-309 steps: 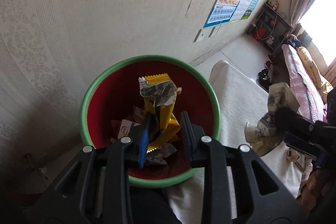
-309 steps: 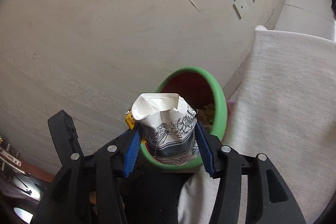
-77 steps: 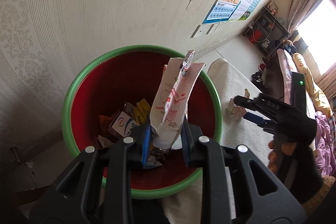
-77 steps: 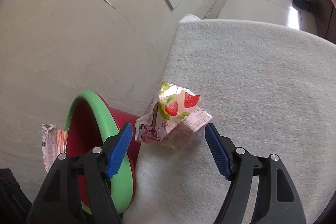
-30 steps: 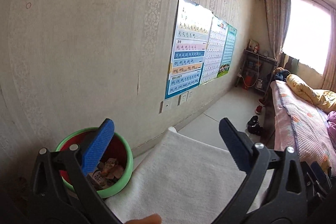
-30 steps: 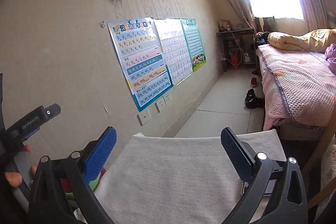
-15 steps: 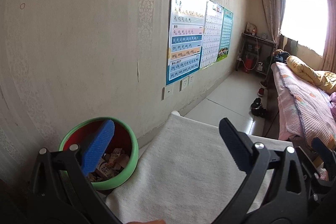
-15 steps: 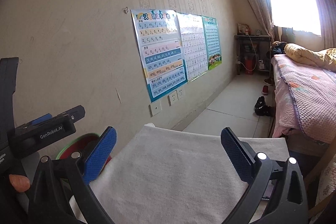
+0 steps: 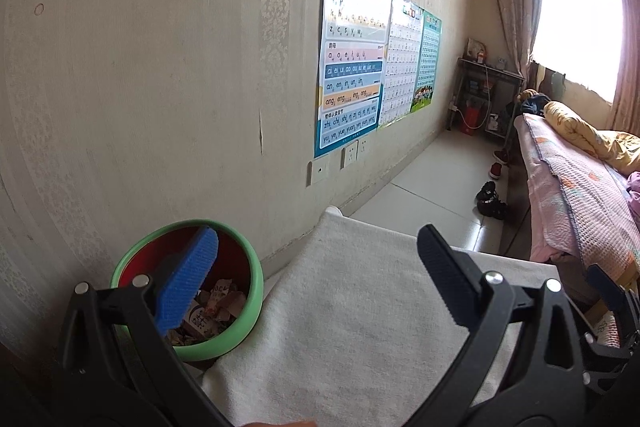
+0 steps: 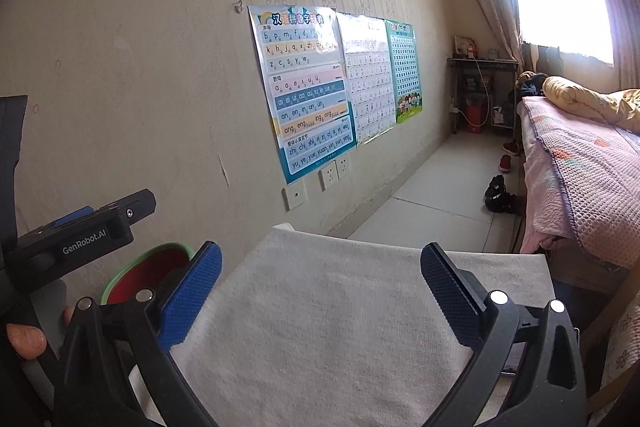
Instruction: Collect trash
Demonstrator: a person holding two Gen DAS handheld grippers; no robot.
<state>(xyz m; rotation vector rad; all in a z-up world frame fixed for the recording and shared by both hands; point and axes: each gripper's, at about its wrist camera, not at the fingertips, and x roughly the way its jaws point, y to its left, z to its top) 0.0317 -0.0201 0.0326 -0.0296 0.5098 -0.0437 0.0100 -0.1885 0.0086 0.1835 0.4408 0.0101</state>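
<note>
1. The left hand-held gripper (image 9: pixel 318 277) is spread wide with nothing between its blue pads; it hangs above the white-towelled counter (image 9: pixel 340 327).
2. The right hand-held gripper (image 10: pixel 320 287) is likewise wide open and empty; it looks along the same counter (image 10: pixel 320 327), whose towel shows no litter.
3. The green-rimmed red bin (image 9: pixel 248 311) stands at 8 o'clock in the left wrist view, against the wall and just beside the counter's edge; crumpled wrappers (image 9: pixel 218 303) lie heaped inside it.
4. In the right wrist view the bin (image 10: pixel 160 255) sits at 8 o'clock, partly hidden behind the left fingertip; the body of the left hand-held gripper crosses at 9 o'clock, with the person's fingers (image 10: pixel 24 341) beneath it.
5. Learning posters (image 10: pixel 308 87) hang on the wall at 12 o'clock; a bed (image 10: pixel 580 179) with a pink cover lies at 3 o'clock; dark shoes (image 10: pixel 498 199) rest on the floor beside it.
</note>
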